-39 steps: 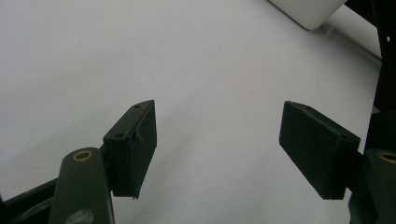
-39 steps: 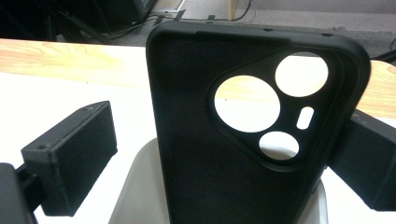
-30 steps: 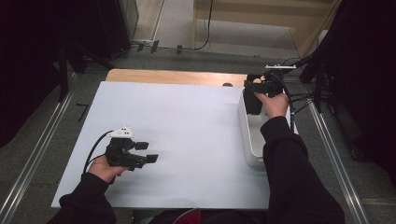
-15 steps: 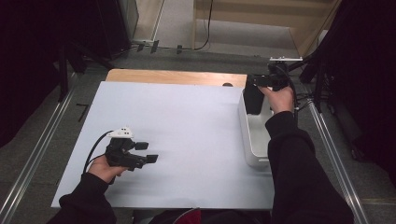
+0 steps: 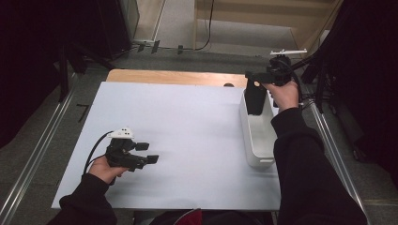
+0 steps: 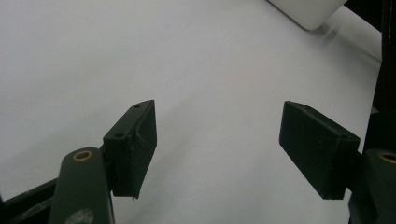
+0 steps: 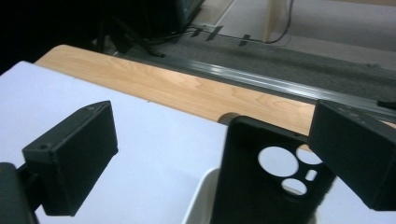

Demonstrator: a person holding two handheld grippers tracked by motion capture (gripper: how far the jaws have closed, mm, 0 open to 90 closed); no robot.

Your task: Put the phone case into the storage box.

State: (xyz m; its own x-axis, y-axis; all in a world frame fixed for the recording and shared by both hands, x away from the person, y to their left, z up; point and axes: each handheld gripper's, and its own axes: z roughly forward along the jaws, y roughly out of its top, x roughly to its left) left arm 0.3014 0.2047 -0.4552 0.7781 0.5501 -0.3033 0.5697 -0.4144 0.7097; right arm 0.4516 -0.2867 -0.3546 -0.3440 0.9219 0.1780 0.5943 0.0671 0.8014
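Observation:
A black phone case (image 5: pixel 256 99) with round camera cut-outs (image 7: pixel 261 186) stands upright in the far end of a long white bin (image 5: pixel 251 140). My right gripper (image 5: pixel 252 77) hovers over that end of the bin, jaws wide apart. In the right gripper view the case sits between the jaws (image 7: pixel 212 135), close against the right one and well clear of the left one. Low over the white sheet at the near left, my left gripper (image 5: pixel 149 153) is open with nothing between its fingers (image 6: pixel 217 140).
The white sheet (image 5: pixel 187 122) covers most of the table, with a strip of bare wood (image 5: pixel 173 77) along the far edge. The bin's corner (image 6: pixel 303 9) lies ahead of the left gripper. Metal rails run down both sides of the table.
My right hand has lifted up and away from the bin's far end while the phone case has stayed in the bin. The left hand has not moved.

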